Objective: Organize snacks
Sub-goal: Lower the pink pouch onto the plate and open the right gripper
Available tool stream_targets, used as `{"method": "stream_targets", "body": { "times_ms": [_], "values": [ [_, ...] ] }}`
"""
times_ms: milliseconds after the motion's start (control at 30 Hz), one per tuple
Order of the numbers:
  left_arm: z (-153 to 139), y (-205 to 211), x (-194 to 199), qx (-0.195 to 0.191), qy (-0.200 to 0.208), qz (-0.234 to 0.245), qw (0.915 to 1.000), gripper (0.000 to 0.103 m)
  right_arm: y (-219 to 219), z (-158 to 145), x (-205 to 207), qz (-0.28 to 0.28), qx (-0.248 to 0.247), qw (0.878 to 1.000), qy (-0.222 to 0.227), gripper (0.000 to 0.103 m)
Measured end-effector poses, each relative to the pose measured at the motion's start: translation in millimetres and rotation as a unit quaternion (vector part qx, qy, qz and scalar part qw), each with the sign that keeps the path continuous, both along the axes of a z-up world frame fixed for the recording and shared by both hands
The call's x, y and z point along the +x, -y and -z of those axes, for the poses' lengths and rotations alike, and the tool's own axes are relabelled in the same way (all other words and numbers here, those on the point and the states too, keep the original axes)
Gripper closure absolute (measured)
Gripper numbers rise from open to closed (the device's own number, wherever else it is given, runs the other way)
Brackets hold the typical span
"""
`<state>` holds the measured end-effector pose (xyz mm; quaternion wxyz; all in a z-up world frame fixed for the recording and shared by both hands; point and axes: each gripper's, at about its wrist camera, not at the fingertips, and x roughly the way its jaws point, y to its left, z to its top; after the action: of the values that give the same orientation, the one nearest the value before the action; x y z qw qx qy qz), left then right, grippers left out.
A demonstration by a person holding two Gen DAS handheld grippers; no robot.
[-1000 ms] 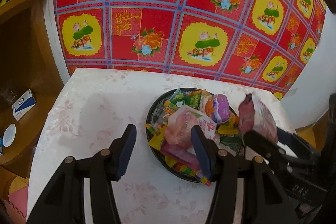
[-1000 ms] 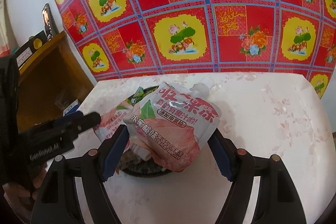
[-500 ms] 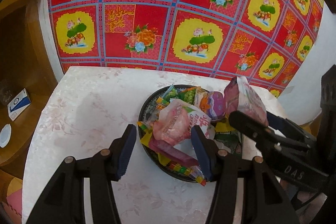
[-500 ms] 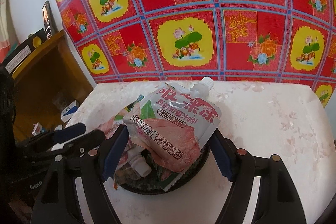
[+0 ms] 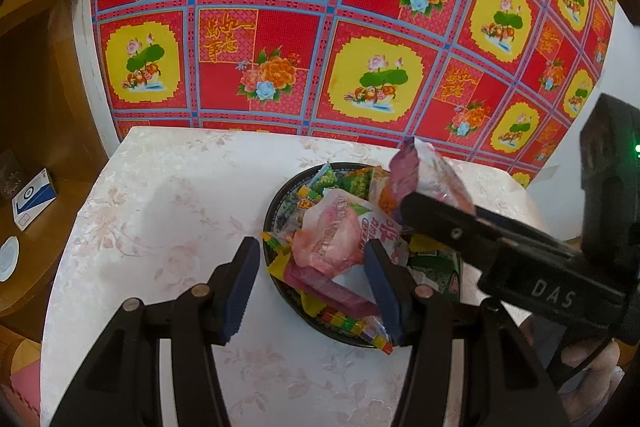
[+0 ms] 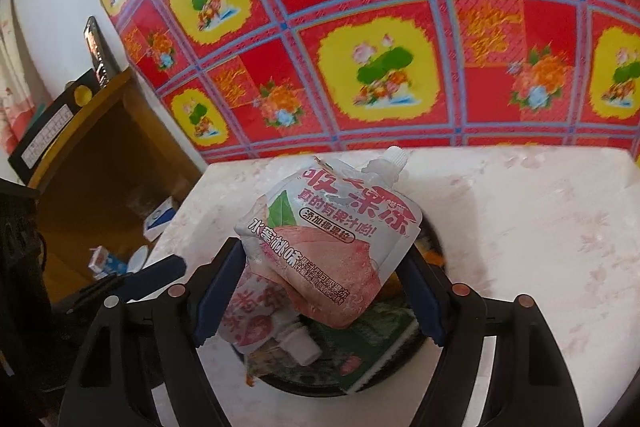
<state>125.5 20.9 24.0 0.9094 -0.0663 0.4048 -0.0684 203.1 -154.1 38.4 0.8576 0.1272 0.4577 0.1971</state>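
Jelly pouch in R claw (over plate)

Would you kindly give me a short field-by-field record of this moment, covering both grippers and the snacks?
left gripper: open, empty, jaws either side of a pink pouch on the pile
right gripper: shut on peach jelly pouch, held above the plate
plate: dark, round, heaped with snacks
table: pale floral cloth
backdrop: red and yellow patterned cloth
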Motion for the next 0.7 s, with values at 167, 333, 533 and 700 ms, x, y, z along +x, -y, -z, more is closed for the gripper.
{"method": "stream_targets", "body": {
  "times_ms": [167,333,533,700],
  "values": [
    [0.5,0.4,0.4,-0.001,0.0,0.001,1.0,0.046,-3.3,3.2,1.4,-0.006,0.005,1.0,-0.004,0.025],
    [0.7,-0.2,0.0,0.001,0.0,0.001,1.0,0.046,-5.0,1.0,-1.2,-0.01,-0.009,1.0,0.008,0.015],
    [0.4,-0.1,0.1,0.001,0.0,0.001,1.0,0.046,-2.7,2.1,-1.0,-0.007,-0.008,1.0,0.011,0.013],
    [-0.2,0.2,-0.1,0.002,0.0,0.001,1.0,0.046,0.1,-0.1,-4.6,-0.006,-0.009,1.0,0.014,0.013]
  ]
}}
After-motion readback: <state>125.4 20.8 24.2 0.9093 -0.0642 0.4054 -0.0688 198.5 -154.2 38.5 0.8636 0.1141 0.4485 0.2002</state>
